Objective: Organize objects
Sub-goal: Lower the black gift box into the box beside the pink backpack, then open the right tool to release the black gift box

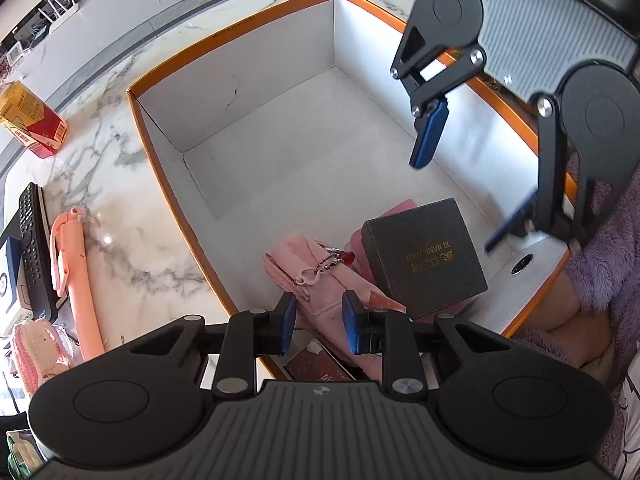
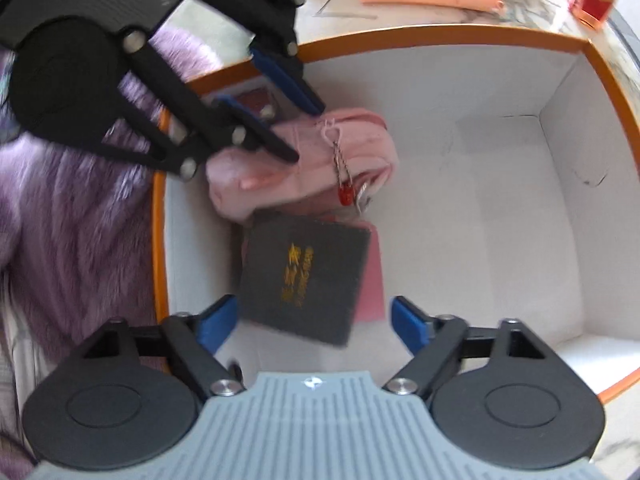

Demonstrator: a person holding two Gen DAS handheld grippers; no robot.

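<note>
We see the orange-rimmed box (image 1: 256, 92) on the marble surface (image 1: 120, 184), most of its floor bare. A pink pouch (image 2: 304, 160) partly hides beneath the dark case (image 2: 304, 276). Left hand-held gripper (image 1: 319, 322) is narrowly parted, holding nothing; right hand-held gripper (image 2: 314, 322) gapes wide, holding nothing.

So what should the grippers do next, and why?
Probably lift the right gripper up and out of the orange-rimmed box. Its fingers are spread wide and the dark box already sits inside beside the pink pouch, while the pink stick waits outside.
</note>
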